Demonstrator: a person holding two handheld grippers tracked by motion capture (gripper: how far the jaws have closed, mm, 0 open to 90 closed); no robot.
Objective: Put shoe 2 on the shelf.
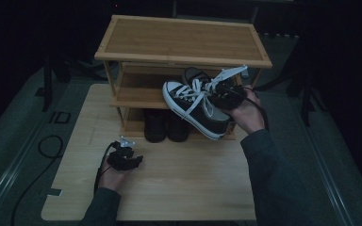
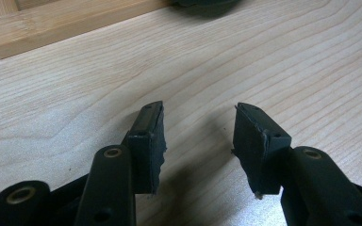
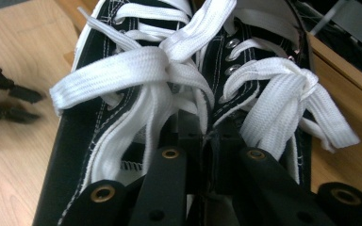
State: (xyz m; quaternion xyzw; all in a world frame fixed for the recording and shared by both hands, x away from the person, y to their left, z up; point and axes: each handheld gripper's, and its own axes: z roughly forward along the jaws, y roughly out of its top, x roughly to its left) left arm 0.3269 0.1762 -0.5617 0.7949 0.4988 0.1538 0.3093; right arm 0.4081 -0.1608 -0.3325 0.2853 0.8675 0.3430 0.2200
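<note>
A pair of black canvas sneakers [image 1: 195, 106] with white laces hangs in the air in front of the wooden shoe rack [image 1: 181, 40], level with its middle shelf [image 1: 139, 92] and above the right end of the bottom shelf. You hold the pair up by the inner sides where the two shoes meet: in the right gripper view, the right gripper [image 3: 209, 141] has its jaws drawn close together on the black canvas between the two rows of laces [image 3: 136, 70], with both bows spilling over them.

The toes point left, across the rack's open front. The middle shelf behind them is bare wood on its left side. Below, a pair of dark boots [image 1: 166, 125] stands on the bottom shelf, just left of the hanging sneakers' soles. The top shelf's rim runs just above the raised heels, and the rack's right-hand post stands just behind your right hand [image 1: 247, 113].

The light wooden table [image 1: 193, 183] lies open in front of the rack, all the way to its near edge.

Your left gripper [image 1: 131, 162] rests low over that table, near the left front corner of the rack and well apart from the shoes. In the left gripper view its jaws stand wide apart with bare tabletop between the pads [image 2: 148, 141], gripping nothing; the rack's base rail [image 2: 52, 26] crosses the upper left corner.
</note>
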